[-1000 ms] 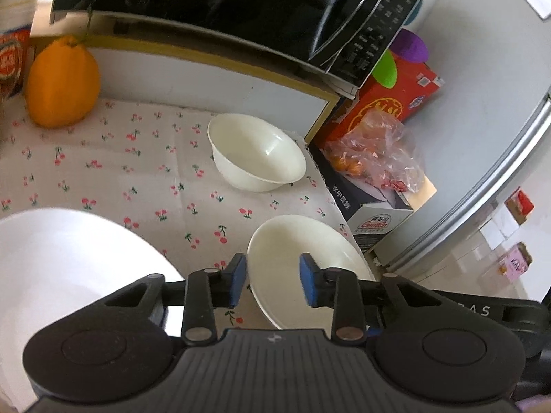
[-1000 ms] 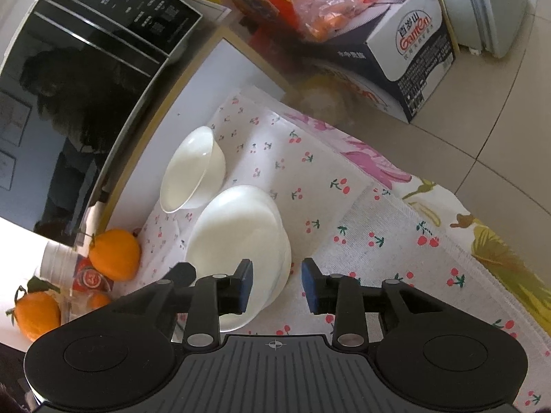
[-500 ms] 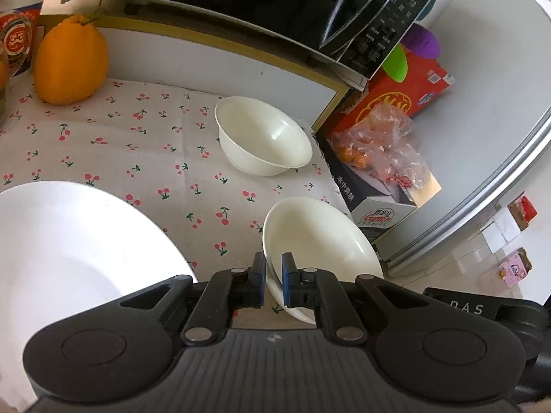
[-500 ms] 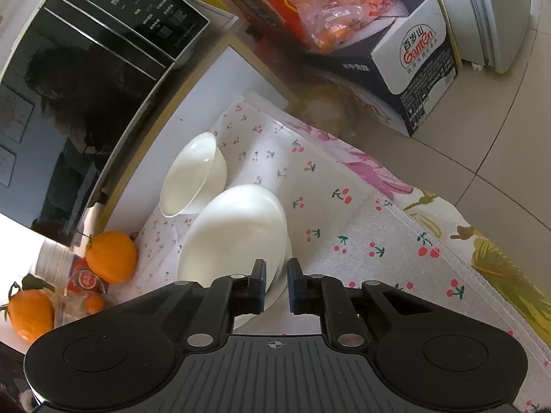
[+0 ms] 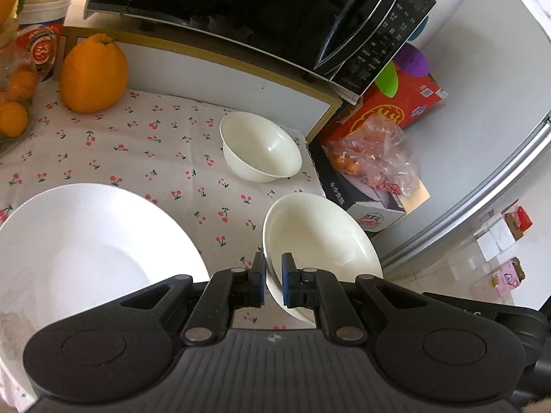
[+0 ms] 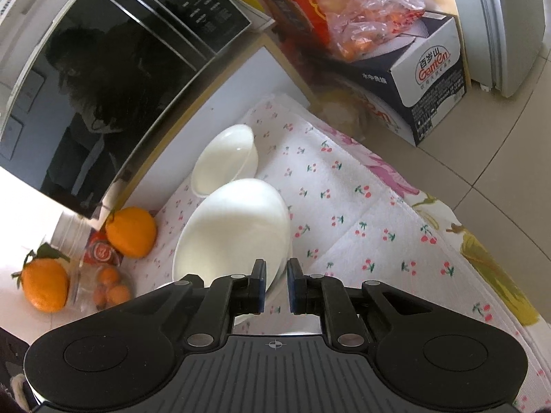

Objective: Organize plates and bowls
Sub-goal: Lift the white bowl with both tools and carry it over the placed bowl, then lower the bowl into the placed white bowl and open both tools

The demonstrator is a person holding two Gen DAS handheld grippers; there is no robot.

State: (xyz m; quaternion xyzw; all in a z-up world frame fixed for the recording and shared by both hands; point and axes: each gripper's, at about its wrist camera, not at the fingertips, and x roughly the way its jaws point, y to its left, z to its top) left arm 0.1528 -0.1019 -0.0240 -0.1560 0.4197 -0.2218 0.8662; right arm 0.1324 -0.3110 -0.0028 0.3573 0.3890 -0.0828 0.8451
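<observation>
On the cherry-print cloth (image 5: 144,158) lie a big white plate (image 5: 86,247) at the left and a deep cream bowl (image 5: 261,148) farther back. My left gripper (image 5: 273,268) is shut on the near rim of a cream shallow plate (image 5: 320,241), which hangs tilted near the table's right edge. In the right wrist view my right gripper (image 6: 275,275) is shut on the near rim of a white plate (image 6: 237,227), just in front of the deep bowl (image 6: 227,158). I cannot tell whether both grippers hold one plate.
A black microwave (image 5: 275,10) overhangs the back of the table. Oranges (image 5: 93,72) and a glass jar (image 5: 13,103) stand at the back left. Cardboard boxes with a bag of fruit (image 5: 372,158) sit on the floor to the right, beside a fridge (image 5: 482,137).
Both grippers went from open to shut on plate rims, then rose a little. The cream plate has lifted and tilted with the left gripper.
</observation>
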